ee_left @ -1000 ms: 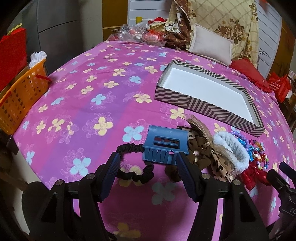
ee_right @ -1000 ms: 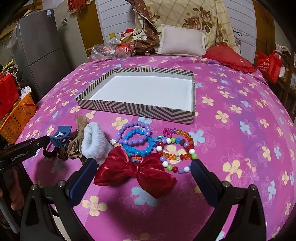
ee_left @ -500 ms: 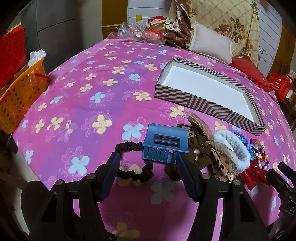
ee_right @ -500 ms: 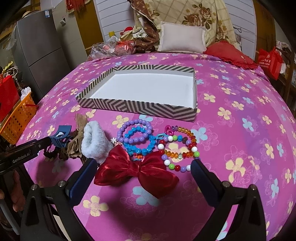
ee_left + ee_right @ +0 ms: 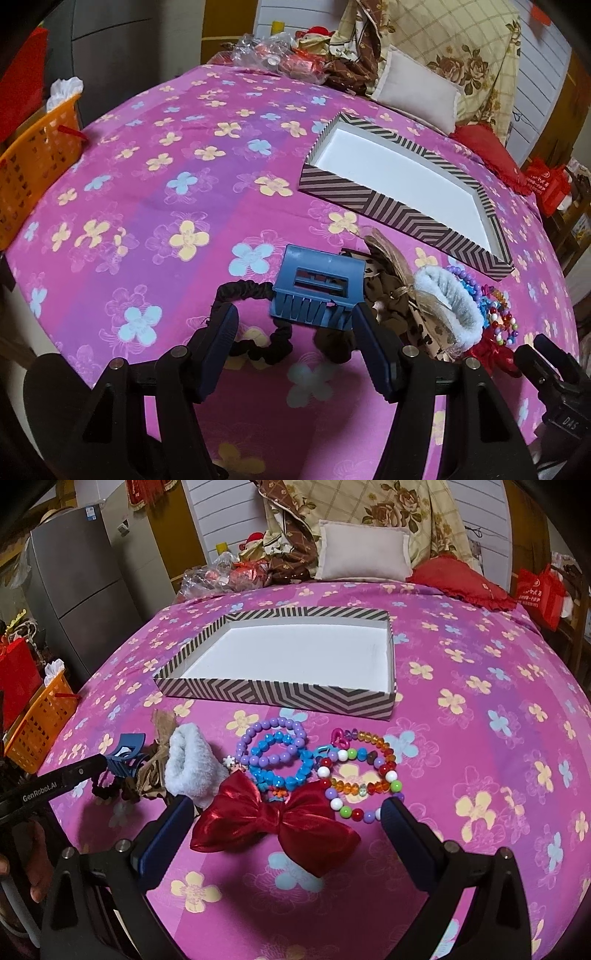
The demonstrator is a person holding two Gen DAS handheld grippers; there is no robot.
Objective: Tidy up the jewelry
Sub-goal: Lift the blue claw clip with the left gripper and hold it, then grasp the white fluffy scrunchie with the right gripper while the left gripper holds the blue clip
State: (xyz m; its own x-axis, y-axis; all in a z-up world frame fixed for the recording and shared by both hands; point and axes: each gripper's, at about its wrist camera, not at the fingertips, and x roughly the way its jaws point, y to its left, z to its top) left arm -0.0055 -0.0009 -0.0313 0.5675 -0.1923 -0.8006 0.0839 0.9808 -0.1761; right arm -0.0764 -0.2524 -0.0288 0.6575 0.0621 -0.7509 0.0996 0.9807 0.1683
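An empty striped box [image 5: 373, 204] [image 5: 280, 695] with a white inside lies on the pink flowered bedspread. In front of it lie a blue claw clip [image 5: 317, 291] [image 5: 123, 757], a black scrunchie [image 5: 255, 321], a leopard bow [image 5: 391, 295], a white fluffy scrunchie [image 5: 448, 306] [image 5: 188, 764], bead bracelets [image 5: 280, 753] and a red bow [image 5: 273, 819]. My left gripper [image 5: 293, 325] is open, its fingers either side of the clip's near edge. My right gripper [image 5: 286, 819] is open around the red bow.
An orange basket [image 5: 33, 162] stands off the bed's left edge. Pillows [image 5: 364, 555], a red cushion [image 5: 461, 585] and bagged clutter [image 5: 280, 59] lie at the bed's far end. A grey fridge [image 5: 81, 590] stands at left.
Both grippers have crept slightly forward toward the items. Nothing was grasped or moved.
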